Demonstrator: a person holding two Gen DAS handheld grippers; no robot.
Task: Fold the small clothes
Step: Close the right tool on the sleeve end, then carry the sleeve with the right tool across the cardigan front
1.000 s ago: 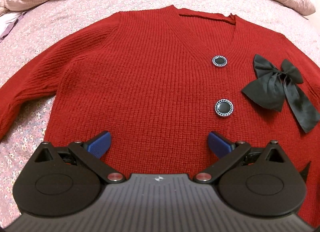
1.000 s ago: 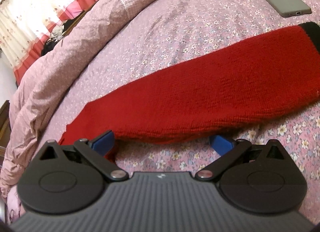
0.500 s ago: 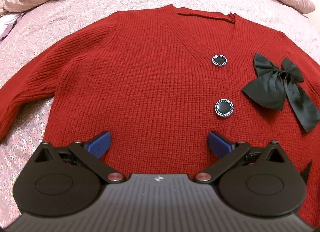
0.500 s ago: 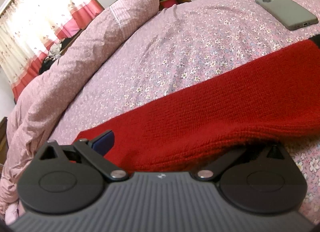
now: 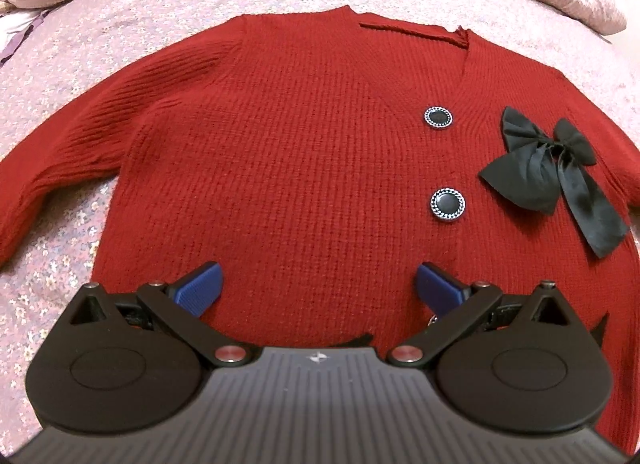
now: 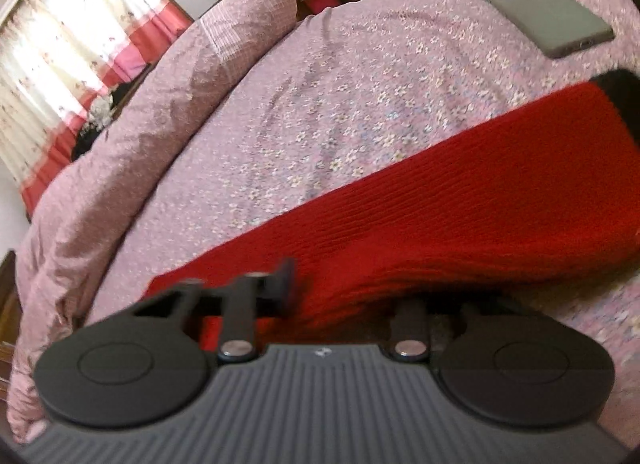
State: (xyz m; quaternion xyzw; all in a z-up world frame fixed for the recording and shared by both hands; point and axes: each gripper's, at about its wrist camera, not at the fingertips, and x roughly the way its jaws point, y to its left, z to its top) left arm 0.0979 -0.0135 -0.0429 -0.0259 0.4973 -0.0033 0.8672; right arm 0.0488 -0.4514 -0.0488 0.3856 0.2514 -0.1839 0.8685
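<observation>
A red knit cardigan (image 5: 288, 168) lies flat, front up, on the pink floral bedspread (image 5: 60, 44), with two dark buttons (image 5: 448, 204) and a black bow (image 5: 548, 176) right of centre. The left gripper (image 5: 318, 290) hovers over its near hem, jaws wide apart and empty. The right gripper (image 6: 344, 296) has just been closing — its jaws now pinch the edge of a sleeve (image 6: 460, 216). A grey phone (image 6: 548, 16) lies at the far right.
</observation>
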